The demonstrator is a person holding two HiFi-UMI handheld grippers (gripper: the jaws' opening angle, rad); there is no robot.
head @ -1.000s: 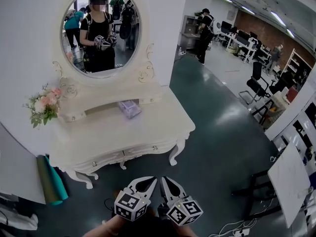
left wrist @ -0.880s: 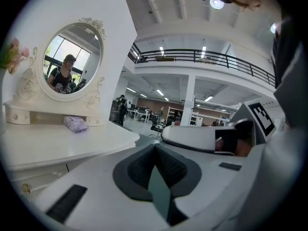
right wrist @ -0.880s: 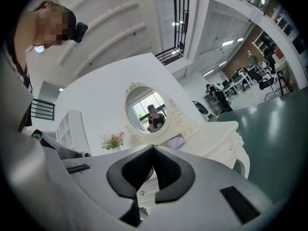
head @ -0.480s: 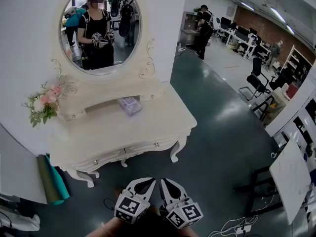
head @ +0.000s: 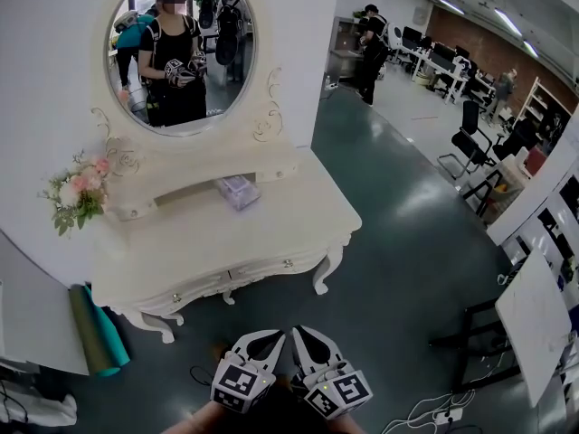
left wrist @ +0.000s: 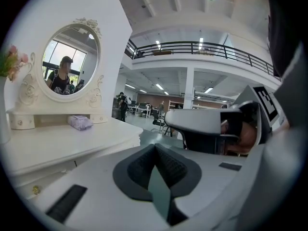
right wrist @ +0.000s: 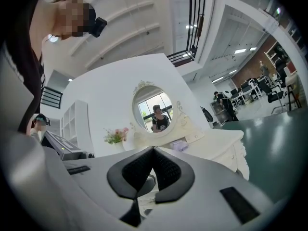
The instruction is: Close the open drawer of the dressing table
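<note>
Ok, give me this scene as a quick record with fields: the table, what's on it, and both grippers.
Furniture: white dressing table with oval mirror
On top: lavender packet near the back; pink flowers at the left end
Front drawers: knobs visible; whether open, cannot tell
Left gripper: jaws shut, empty, low, short of the table
Right gripper: same, beside the left one
Floor: green roll left of the table

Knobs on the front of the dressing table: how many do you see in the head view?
2. One knob is at the front left of the dressing table, the other at the front right. More may be hidden from this angle.
</note>
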